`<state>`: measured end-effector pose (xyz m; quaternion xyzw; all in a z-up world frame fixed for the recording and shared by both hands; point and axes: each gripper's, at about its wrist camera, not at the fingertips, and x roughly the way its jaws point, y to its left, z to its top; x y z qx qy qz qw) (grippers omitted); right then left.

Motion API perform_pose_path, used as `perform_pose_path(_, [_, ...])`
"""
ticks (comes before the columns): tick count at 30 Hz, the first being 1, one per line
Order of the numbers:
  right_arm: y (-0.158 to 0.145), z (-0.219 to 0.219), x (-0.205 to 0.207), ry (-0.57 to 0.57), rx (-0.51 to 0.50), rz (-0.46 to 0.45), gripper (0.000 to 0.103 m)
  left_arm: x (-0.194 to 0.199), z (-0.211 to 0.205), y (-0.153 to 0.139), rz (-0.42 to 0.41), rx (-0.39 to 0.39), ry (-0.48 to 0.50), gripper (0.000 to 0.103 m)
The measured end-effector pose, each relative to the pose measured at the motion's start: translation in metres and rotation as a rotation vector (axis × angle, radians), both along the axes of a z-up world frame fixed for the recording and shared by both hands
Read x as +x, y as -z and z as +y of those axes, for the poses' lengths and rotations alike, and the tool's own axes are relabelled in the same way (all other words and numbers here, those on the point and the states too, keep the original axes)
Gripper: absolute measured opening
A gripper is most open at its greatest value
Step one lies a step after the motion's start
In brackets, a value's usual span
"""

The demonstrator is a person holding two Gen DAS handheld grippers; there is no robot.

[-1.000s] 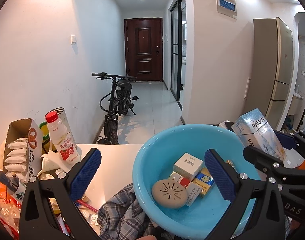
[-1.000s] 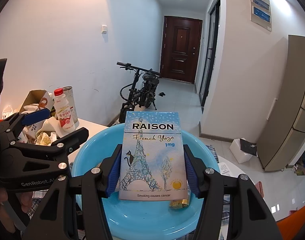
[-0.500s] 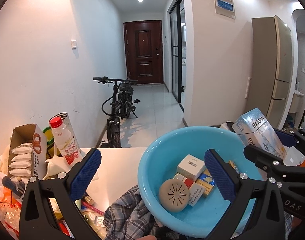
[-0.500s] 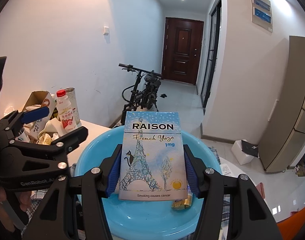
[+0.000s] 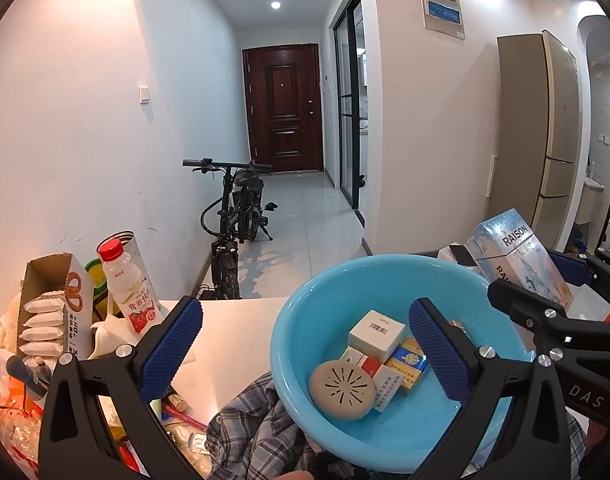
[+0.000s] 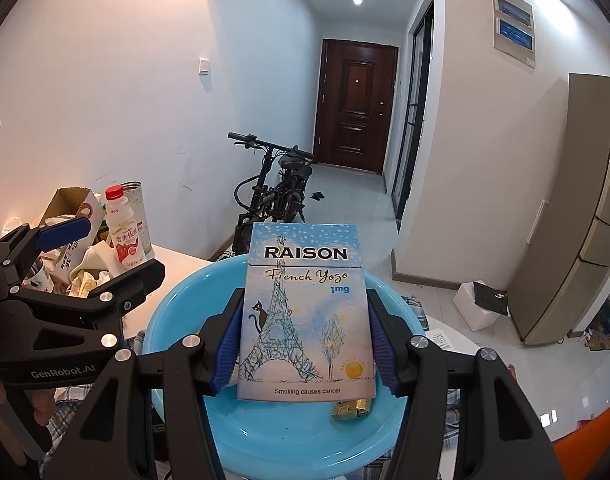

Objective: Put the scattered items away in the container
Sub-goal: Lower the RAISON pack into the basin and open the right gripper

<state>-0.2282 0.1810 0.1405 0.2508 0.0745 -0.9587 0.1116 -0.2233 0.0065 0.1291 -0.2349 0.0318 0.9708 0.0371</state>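
Note:
A light blue basin (image 5: 305,320) sits on a plaid cloth (image 5: 249,428) on the white table. It holds a white box (image 5: 377,334), a round beige disc (image 5: 341,390) and small packs. My right gripper (image 6: 305,344) is shut on a RAISON cigarette pack (image 6: 305,312), held upright above the basin (image 6: 177,320); the pack also shows in the left wrist view (image 5: 521,260). My left gripper (image 5: 305,344) is open and empty, over the basin's near left rim.
At the table's left stand a red-capped drink bottle (image 5: 127,284), a tin can (image 5: 125,240) and an open snack carton (image 5: 53,304), with loose wrappers (image 5: 17,420) in front. A bicycle (image 5: 237,220) stands in the hallway beyond. A fridge (image 5: 553,136) is at right.
The left wrist view has tilted up and drifted slightly left, so the basin sits further right and lower in it. The right gripper still holds the pack above the basin.

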Motion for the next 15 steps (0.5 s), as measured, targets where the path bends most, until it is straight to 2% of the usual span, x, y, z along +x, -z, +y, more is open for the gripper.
perform_pose_path(12, [-0.0019, -0.0008, 0.0025, 0.018, 0.03, 0.008, 0.061, -0.0018, -0.0036, -0.0003, 0.002, -0.003, -0.005, 0.103])
perform_pose_path(15, [-0.0029, 0.0044, -0.0012, 0.085, 0.061, 0.014, 0.091, -0.0036, -0.01, -0.0014, 0.002, 0.013, -0.02, 0.103])
